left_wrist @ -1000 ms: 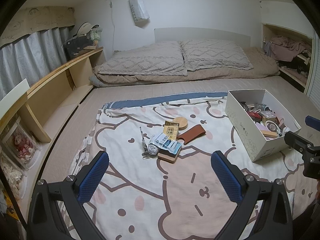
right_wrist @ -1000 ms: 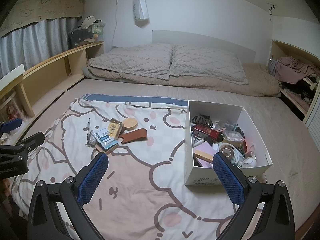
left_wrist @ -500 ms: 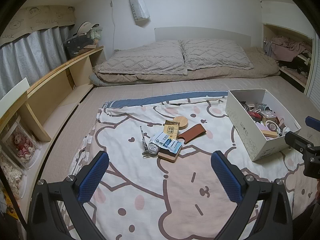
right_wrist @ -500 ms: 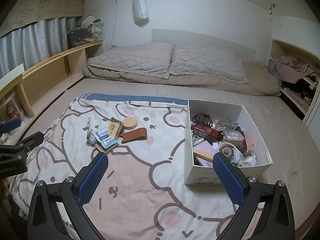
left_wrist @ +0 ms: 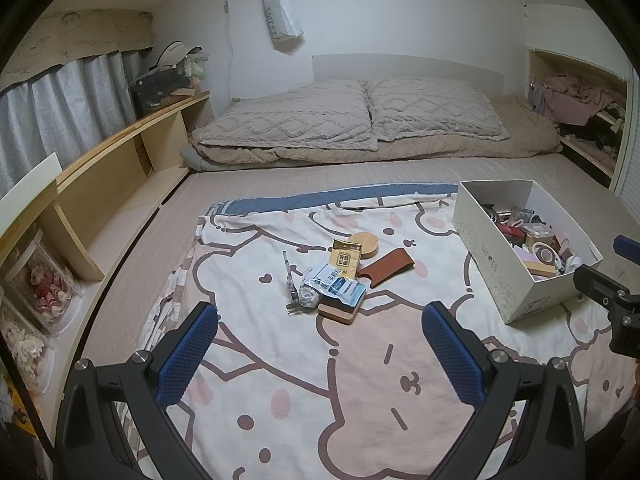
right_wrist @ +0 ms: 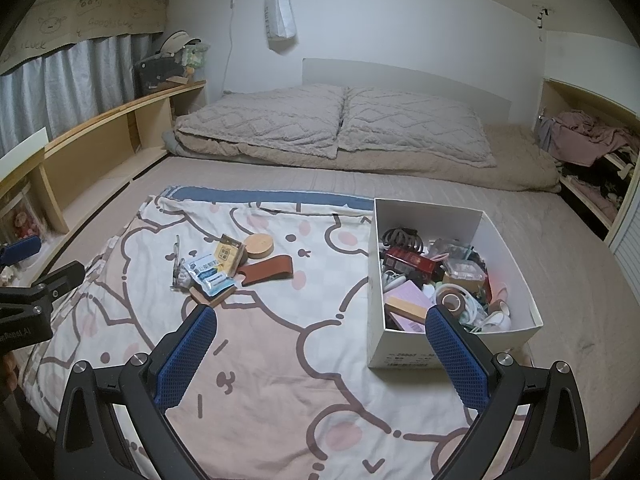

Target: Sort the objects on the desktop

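left gripper (left_wrist: 320, 344): jaws spread wide, blue pads apart, grasping nothing, held above the cartoon-print blanket (left_wrist: 360, 380) on the near side of the loose pile. right gripper (right_wrist: 320, 350): jaws likewise spread wide, empty, held above the same blanket with its right pad overlapping the near corner of the white box (right_wrist: 400, 354) in view.

loose items lie in 1 cluster near the blanket's middle, well apart from both grippers. noted there: a round wooden lid (left_wrist: 363, 245); a yellow card packet (left_wrist: 344, 257) touching the lid; a brown leather case (left_wrist: 387, 267) just right of the packet; a blue-and-white sachet (left_wrist: 335, 285) lying on top of a wooden block (left_wrist: 338, 313); a slim metal clip-like item (left_wrist: 289, 276) at the left edge, type cannot be told.

the white box sits on the blanket's right side, apart from the cluster, open-topped and filled with mixed small goods, including a tape roll (right_wrist: 452, 300), a pink pad (right_wrist: 404, 296) and a red pack (right_wrist: 408, 258).

2 grey pillows (right_wrist: 340, 124) lie at the head of the bed.
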The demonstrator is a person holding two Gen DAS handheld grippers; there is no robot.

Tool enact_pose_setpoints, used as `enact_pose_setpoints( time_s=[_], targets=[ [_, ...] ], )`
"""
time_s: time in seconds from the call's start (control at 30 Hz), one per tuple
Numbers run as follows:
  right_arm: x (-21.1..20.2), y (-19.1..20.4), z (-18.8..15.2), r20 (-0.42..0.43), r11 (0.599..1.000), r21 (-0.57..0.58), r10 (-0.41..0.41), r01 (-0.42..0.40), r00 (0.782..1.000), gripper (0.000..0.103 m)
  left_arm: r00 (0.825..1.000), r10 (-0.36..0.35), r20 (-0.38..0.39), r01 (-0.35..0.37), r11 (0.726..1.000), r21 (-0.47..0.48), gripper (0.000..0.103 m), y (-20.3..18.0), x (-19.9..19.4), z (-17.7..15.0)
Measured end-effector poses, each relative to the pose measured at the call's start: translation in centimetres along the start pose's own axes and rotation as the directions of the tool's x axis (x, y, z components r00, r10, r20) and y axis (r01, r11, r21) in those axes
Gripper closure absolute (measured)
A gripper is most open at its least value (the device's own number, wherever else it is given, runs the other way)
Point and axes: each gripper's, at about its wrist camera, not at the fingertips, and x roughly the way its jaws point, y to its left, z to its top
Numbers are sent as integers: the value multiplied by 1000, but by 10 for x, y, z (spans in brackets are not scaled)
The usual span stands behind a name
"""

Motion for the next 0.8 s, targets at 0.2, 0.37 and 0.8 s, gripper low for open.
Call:
enact_pose_setpoints(
  time_s=[0.2, 0.37, 0.8],
  targets=[
    [-10, -2, 1, 11, 1000, -1, -1, 1, 1000, 0, 1000, 0, 11, 0, 1000, -8, 0, 5, -10, 1],
    [-21, -9, 2, 21, 1000, 5, 3, -3, 1000, 0, 1000, 11, 19, -11, 1000, -12, 0, 12, -17, -1],
    [-38, -36, 1, 55, 1000, -18, 11, -10, 998, 0, 997, 74, 37, -74, 997, 3, 0, 35, -20, -3]
  ],
)
